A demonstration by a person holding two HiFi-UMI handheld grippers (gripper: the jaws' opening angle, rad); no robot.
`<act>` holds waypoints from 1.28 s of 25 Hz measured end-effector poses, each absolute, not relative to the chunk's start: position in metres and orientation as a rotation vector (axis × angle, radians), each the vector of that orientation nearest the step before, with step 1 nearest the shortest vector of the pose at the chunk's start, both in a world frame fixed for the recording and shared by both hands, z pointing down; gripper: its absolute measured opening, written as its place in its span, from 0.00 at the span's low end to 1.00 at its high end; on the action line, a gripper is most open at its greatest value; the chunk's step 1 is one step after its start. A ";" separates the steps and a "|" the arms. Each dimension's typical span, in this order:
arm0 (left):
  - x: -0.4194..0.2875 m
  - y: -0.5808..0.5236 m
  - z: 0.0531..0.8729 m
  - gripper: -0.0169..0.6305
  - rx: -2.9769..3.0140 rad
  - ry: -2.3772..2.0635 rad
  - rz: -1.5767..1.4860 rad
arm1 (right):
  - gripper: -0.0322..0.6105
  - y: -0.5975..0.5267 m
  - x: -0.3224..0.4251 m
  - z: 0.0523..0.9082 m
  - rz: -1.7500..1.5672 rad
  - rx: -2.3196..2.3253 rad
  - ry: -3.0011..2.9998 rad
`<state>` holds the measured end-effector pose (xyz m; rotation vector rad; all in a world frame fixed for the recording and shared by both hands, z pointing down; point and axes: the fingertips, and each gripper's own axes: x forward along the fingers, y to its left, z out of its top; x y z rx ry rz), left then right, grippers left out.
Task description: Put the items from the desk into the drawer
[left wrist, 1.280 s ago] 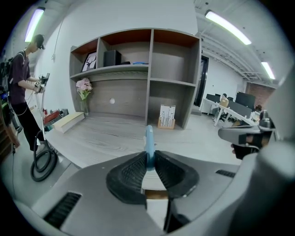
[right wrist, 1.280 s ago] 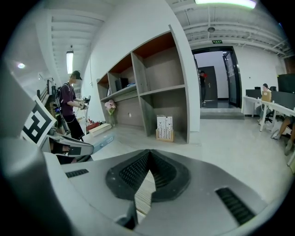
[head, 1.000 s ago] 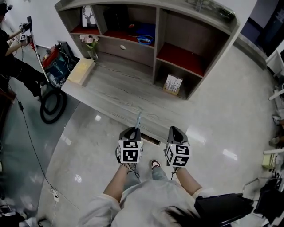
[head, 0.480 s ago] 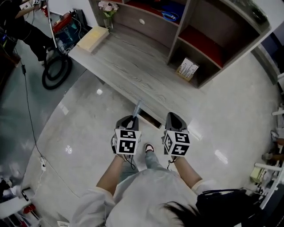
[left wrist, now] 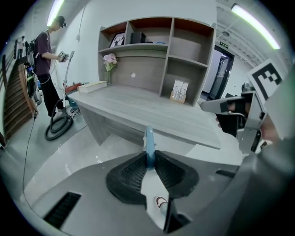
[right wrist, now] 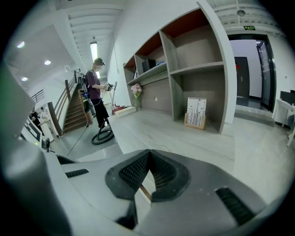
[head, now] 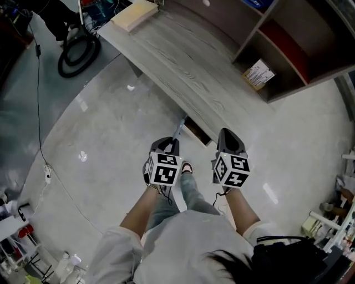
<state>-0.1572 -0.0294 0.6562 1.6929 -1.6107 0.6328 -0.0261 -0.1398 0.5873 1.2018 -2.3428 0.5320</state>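
Polished pale floor runs under a long grey wood desk (head: pixel 188 72) with a shelf unit (left wrist: pixel 184 50) standing on its back.

At the far left a person (left wrist: pixel 46 55) stands by a dark coiled hose (head: pixel 77 52) on the floor. On the desk's left end lies a flat pale box (head: pixel 135 14), with a vase of flowers (left wrist: pixel 109 62) just behind it. The upper left compartment holds a framed picture (left wrist: pixel 118 40) and a dark box (left wrist: pixel 137 38). Below it is a drawer front with a small knob (left wrist: pixel 132 74). Further right, the lower open compartment holds one white printed card (head: pixel 259 74) leaning upright against its back.

Under the desk's front edge a drawer (head: pixel 197 131) appears pulled out slightly; its contents cannot be seen.

The left gripper (head: pixel 171 147) hangs over the floor in front of the desk, its jaws pressed together on a slim blue item (left wrist: pixel 148 140) that pokes out past the tips towards the desk edge. The right gripper (head: pixel 228 136) is level beside it, near the drawer, jaws closed tip to tip with nothing between them.
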 end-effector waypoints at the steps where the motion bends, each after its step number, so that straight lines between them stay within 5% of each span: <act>1: -0.157 -0.028 0.663 0.13 1.684 -1.606 0.632 | 0.05 -0.142 -0.026 0.591 0.535 1.203 -2.339; 32: -0.113 -0.067 0.839 0.13 1.580 -1.401 0.688 | 0.05 -0.187 -0.022 0.655 0.601 1.277 -2.315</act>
